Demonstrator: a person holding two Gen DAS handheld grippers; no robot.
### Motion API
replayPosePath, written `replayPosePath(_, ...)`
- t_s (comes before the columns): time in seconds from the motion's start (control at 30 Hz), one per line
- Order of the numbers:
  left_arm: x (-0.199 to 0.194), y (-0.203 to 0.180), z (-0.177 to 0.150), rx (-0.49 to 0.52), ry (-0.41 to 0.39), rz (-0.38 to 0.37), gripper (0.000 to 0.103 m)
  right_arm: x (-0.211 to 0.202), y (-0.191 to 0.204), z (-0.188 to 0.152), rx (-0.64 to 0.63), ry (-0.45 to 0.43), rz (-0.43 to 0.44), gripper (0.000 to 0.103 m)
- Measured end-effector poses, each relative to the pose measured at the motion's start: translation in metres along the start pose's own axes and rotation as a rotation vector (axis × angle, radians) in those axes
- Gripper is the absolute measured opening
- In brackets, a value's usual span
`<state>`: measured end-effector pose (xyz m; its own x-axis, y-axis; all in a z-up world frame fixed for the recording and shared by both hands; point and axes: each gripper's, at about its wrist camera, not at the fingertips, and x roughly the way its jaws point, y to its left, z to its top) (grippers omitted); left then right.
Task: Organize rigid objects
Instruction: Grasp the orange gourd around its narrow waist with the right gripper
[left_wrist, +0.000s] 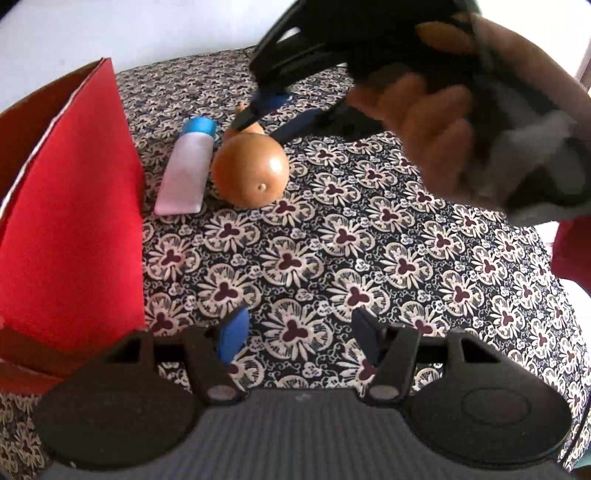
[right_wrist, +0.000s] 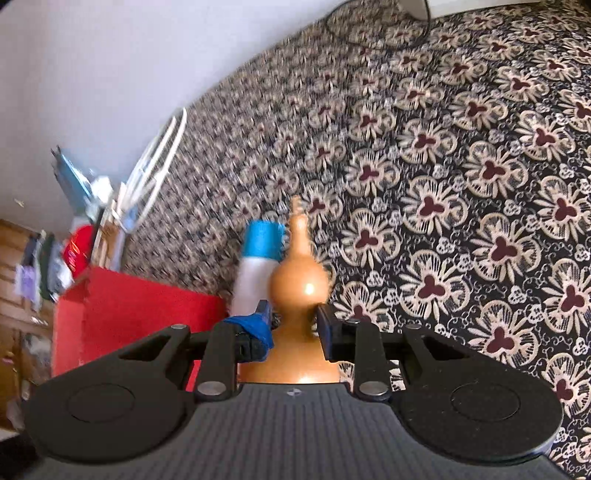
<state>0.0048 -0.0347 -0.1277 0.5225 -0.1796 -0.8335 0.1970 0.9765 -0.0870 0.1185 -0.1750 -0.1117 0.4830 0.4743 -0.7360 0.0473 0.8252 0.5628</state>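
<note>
An orange wooden gourd (left_wrist: 251, 170) lies on the flower-patterned cloth (left_wrist: 369, 258) next to a white tube with a blue cap (left_wrist: 186, 166). My right gripper (left_wrist: 271, 122) reaches down at the gourd's narrow part; in the right wrist view its open fingers straddle the gourd (right_wrist: 299, 284) at the waist, with small gaps on both sides (right_wrist: 295, 325). The tube (right_wrist: 256, 266) lies just left of the gourd. My left gripper (left_wrist: 299, 332) is open and empty, low over the cloth, well in front of both objects.
A red open box (left_wrist: 70, 221) stands at the left, close to the tube; it also shows in the right wrist view (right_wrist: 129, 314). The hand holding the right gripper (left_wrist: 443, 129) fills the upper right. Shelves with clutter (right_wrist: 55, 258) stand beyond the table's edge.
</note>
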Motion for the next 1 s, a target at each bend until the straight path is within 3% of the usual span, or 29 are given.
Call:
replayPosePath(0.3, -0.004, 0.003, 0.001, 0.011, -0.008, -0.023, 0.063, -0.012, -0.011, -0.037, 0.026, 0.075, 0.069, 0.011)
replayPosePath(0.63, -0.020, -0.007, -0.012, 0.007, 0.010, -0.154, 0.066, -0.052, -0.044, -0.098, 0.150, 0.091, 0.132, 0.012)
replayPosePath(1.0, -0.025, -0.023, -0.035, 0.027, 0.049, -0.176, 0.066, -0.063, -0.060, -0.142, 0.231, 0.143, 0.188, 0.013)
